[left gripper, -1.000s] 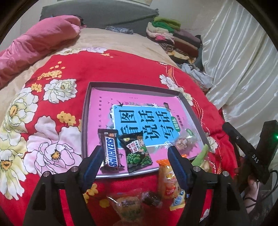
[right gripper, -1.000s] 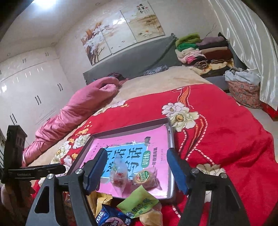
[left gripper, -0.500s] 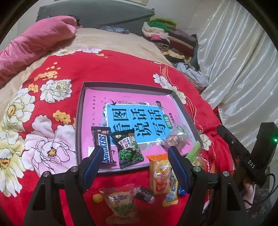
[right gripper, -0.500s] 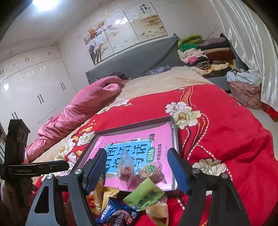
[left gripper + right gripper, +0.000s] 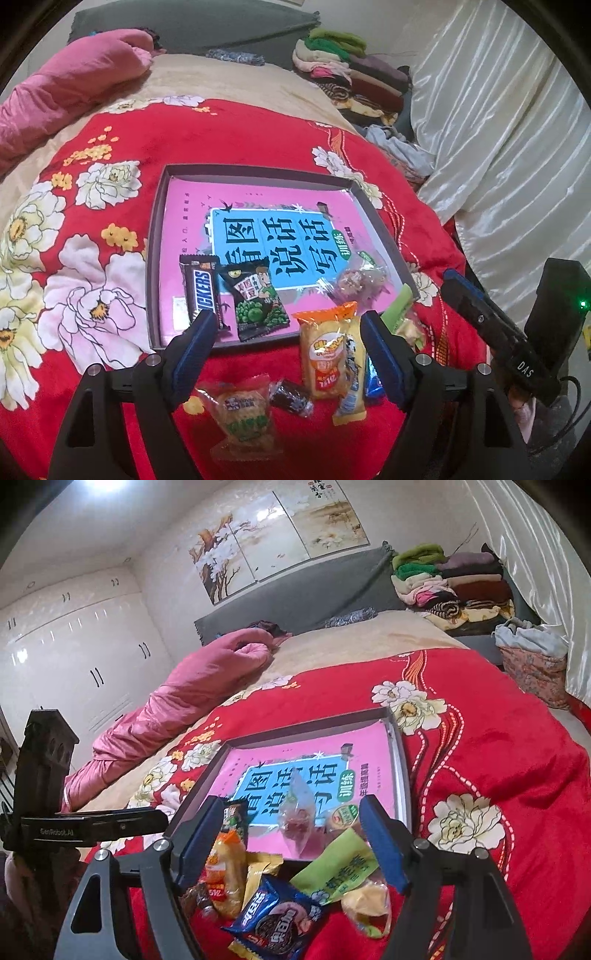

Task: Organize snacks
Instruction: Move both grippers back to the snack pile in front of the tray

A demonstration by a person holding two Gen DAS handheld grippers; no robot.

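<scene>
Here, a shallow grey tray sits on a red flowered blanket, lined with a pink and blue printed sheet; inside it, along the near edge, lie a Snickers bar and just beside it a black pea packet, with a clear bag of sweets toward the right corner; loose on the blanket in front of the tray are an orange snack pack, a clear-wrapped cake, a small dark sweet, a blue cookie packet and a green packet whose end leans over the tray's near rim. The left gripper hangs above the loose snacks, its jaws opening, nothing pinched between them; the right gripper hangs over the same pile from the other side, its jaws also opening, touching no snack.
</scene>
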